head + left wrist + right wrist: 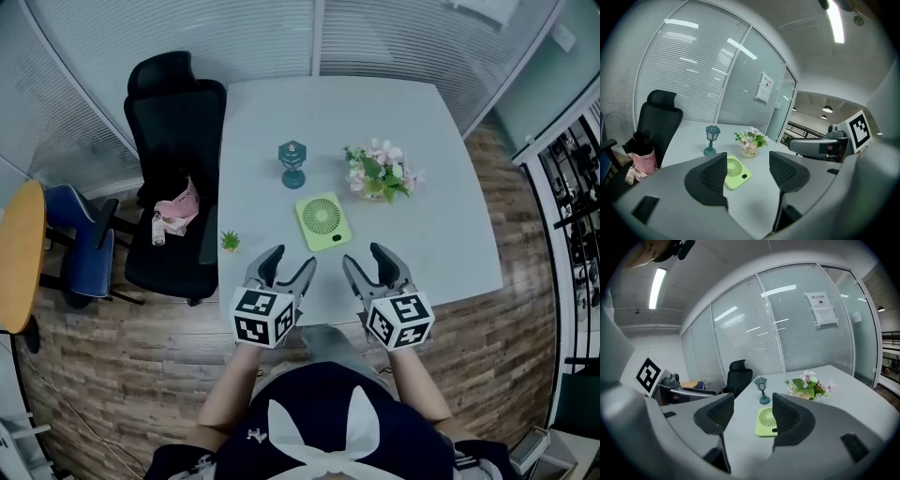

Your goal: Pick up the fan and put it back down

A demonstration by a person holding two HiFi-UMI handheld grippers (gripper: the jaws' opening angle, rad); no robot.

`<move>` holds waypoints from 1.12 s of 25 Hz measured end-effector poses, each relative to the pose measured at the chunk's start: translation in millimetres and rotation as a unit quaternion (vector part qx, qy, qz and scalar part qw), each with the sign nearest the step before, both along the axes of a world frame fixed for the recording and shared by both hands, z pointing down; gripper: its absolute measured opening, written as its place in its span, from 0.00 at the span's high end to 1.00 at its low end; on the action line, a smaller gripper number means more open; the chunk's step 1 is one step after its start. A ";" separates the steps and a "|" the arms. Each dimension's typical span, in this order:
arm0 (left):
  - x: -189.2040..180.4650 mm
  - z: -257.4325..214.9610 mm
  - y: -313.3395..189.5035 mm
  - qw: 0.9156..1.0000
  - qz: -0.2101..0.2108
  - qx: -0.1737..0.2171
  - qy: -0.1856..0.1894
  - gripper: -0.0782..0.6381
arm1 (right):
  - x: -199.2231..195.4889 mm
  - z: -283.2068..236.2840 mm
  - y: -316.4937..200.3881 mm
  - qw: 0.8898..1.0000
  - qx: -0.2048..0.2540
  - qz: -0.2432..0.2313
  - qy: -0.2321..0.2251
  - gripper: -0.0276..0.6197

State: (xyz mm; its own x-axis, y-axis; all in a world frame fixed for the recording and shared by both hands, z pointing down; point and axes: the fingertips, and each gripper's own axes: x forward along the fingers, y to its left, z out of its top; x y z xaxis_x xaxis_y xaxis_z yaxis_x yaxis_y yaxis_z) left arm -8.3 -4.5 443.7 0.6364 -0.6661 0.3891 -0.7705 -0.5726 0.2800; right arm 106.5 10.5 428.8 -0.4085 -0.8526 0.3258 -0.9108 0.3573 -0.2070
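A flat light-green fan (323, 221) lies on the white table (441, 206), near its front middle. My left gripper (289, 265) hovers over the table's front edge, just short of the fan's near-left corner, jaws open and empty. To the right, my right gripper (367, 258) stands short of the fan's near-right corner, also open and empty. In the left gripper view the fan (737, 173) shows between the left gripper's (748, 163) jaws, partly behind the left one. In the right gripper view the fan (765, 422) lies ahead of the right gripper (753, 411), its right side hidden by a jaw.
Behind the fan stand a teal lantern (292, 163) and a pot of pink flowers (380, 172). A tiny green plant (230, 241) sits at the table's left edge. A black office chair (173, 169) with a pink bag (178, 208) stands left of the table.
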 end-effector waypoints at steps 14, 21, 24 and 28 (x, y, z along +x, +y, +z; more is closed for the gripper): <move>21.3 7.2 -43.5 1.000 -0.020 -0.011 -0.012 0.51 | 19.6 10.7 -44.0 0.999 -0.019 -0.033 -0.016 0.55; 26.9 17.9 -58.6 0.999 -0.032 -0.031 -0.018 0.51 | 26.5 22.7 -64.3 0.998 -0.036 -0.048 -0.023 0.54; 26.2 23.8 -62.3 0.998 -0.040 -0.042 -0.015 0.51 | 26.5 28.9 -70.9 0.997 -0.043 -0.056 -0.023 0.53; 25.1 33.5 -67.2 0.997 -0.050 -0.055 -0.014 0.51 | 25.6 38.7 -79.0 0.996 -0.055 -0.065 -0.024 0.53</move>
State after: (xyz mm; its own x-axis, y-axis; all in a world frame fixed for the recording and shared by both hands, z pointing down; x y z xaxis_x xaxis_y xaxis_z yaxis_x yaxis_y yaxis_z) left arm 16.8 -71.7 477.2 0.5563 -0.6779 0.4806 -0.8310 -0.4589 0.3144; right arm 132.0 -68.4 467.4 -0.5305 -0.7519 0.3915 -0.8464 0.4443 -0.2938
